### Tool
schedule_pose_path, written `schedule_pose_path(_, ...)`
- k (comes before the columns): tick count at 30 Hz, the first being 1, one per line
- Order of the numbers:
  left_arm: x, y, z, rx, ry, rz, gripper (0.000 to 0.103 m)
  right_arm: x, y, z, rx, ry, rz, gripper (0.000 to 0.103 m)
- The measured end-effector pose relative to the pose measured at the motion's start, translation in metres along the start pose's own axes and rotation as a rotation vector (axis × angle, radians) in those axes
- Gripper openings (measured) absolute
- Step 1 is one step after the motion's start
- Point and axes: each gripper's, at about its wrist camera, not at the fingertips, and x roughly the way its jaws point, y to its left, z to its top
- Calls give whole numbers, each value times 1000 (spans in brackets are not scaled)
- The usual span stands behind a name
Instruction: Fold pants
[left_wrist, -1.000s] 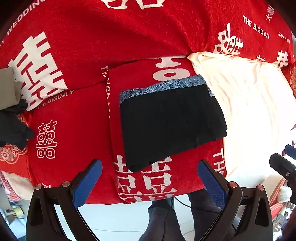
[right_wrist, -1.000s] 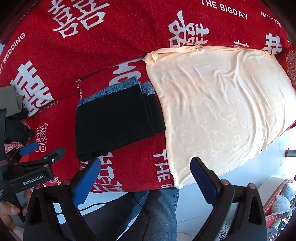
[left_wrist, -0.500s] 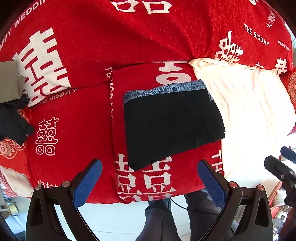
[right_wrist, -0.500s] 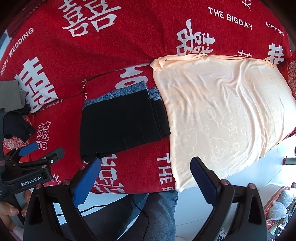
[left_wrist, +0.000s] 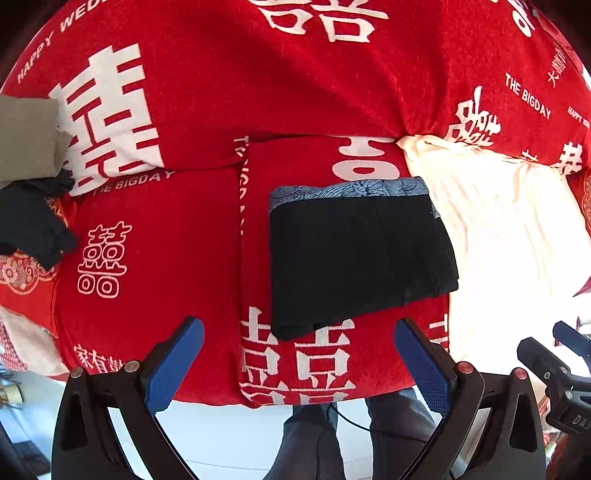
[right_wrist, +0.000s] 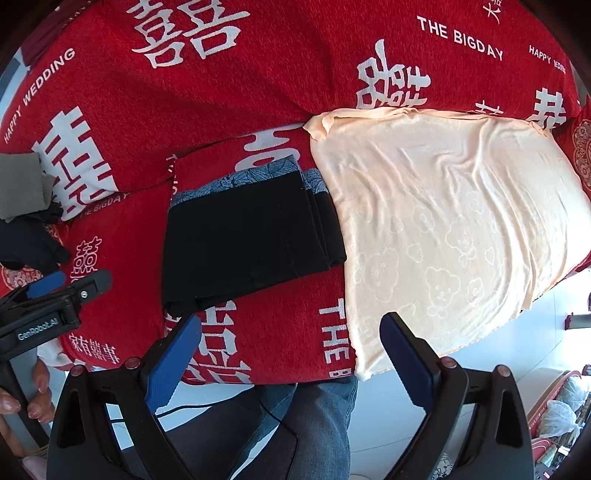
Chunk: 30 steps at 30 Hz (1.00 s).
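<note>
Black pants (left_wrist: 354, 254) with a blue patterned waistband lie folded into a flat rectangle on a red cover (left_wrist: 258, 96) printed with white characters. The same folded pants (right_wrist: 243, 243) show left of centre in the right wrist view. My left gripper (left_wrist: 299, 354) hovers open just in front of the pants, above the cover's front edge, holding nothing. My right gripper (right_wrist: 291, 350) is open too, in front of the pants and to their right, with nothing between its blue pads. The left gripper's tip (right_wrist: 55, 291) shows at the left of the right wrist view.
A cream blanket (right_wrist: 443, 229) with a bear pattern is spread right of the pants. A grey cloth (left_wrist: 26, 140) and a dark crumpled garment (left_wrist: 29, 229) lie at the far left. A person's legs in jeans (right_wrist: 325, 424) stand below the front edge, over white floor.
Both views have shifted a little, so the pants sit slightly lower and further right in frame. The pants keep the same folded shape, and both grippers remain open.
</note>
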Motion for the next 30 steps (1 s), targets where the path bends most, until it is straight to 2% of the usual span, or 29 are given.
schedule_pose_path(11, 9, 4, -3, -14, -4, -19, 103, 5, 6, 8, -9, 15, -21, 98)
schedule_pose_path(24, 20, 13, 7, -61, 1, -39, 103, 18, 33, 26, -76, 31, -20, 98)
schedule_pose_path(30, 22, 6, 12, -36, -15, -35, 103, 26, 41, 35, -97, 47, -24, 98)
